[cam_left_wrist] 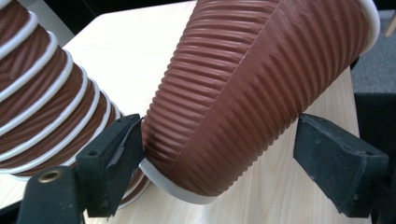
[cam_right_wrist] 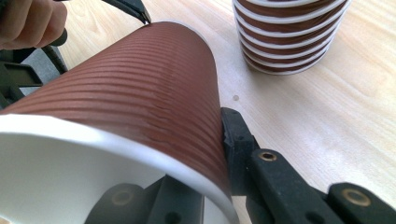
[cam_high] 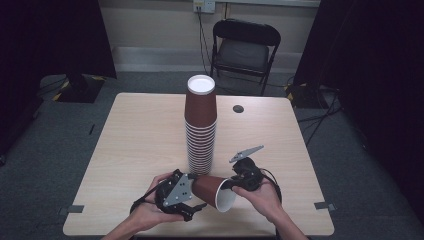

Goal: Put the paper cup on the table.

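High view showed the right gripper (cam_high: 231, 186) clamped on a cup's (cam_high: 210, 189) rim. The left gripper (cam_high: 196, 184) seemingly held its base loosely, beside the stack (cam_high: 201, 130).

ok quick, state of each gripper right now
left gripper: open around the base of the cup, one pad touching, the other apart
right gripper: shut on the cup's rim wall

Overhead view faces forward; both gripper views closely share the cup (cam_left_wrist: 243, 93).

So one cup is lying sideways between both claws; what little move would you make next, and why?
Probably let the left claw back off. The right claw already pinches the wall of the loose cup at its open rim, while the left claw's pads sit loosely around the base. Then it can go to the stack.
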`<state>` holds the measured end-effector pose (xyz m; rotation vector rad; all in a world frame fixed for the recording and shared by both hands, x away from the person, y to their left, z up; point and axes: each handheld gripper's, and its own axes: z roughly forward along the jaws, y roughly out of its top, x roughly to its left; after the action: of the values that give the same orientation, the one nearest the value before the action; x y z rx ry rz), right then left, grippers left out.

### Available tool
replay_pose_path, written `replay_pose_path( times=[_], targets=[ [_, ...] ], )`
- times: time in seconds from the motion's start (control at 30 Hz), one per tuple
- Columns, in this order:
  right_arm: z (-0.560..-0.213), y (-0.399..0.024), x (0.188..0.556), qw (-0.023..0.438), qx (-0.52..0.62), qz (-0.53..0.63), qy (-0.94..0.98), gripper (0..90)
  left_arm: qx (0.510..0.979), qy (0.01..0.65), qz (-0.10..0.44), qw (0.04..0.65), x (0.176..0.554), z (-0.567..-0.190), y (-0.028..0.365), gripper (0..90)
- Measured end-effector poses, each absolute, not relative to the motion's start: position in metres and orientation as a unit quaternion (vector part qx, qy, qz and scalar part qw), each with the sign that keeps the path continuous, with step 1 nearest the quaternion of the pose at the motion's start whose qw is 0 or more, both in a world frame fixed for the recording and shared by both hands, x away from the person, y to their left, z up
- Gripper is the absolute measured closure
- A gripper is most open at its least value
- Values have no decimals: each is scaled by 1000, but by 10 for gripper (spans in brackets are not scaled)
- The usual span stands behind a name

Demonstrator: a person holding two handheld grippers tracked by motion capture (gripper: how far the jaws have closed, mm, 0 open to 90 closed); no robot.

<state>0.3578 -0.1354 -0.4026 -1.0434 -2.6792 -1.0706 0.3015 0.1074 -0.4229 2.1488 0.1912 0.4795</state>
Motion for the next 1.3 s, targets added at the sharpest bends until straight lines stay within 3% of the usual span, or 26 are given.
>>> replay_pose_path(
  times=[0.47, 0.57, 1.3],
  targets=[
    [-405, -130, 362, 49, -340, -333, -878, 873, 882, -1, 215, 420, 303, -431, 89, 100],
    [-406, -126, 363, 57, -338, -334, -878, 880, 881, -4, 213, 422, 304, -432, 84, 133],
    [-410, -103, 365, 77, -354, -322, -875, 882, 872, 7, 222, 435, 298, -426, 74, 66]
  ],
)
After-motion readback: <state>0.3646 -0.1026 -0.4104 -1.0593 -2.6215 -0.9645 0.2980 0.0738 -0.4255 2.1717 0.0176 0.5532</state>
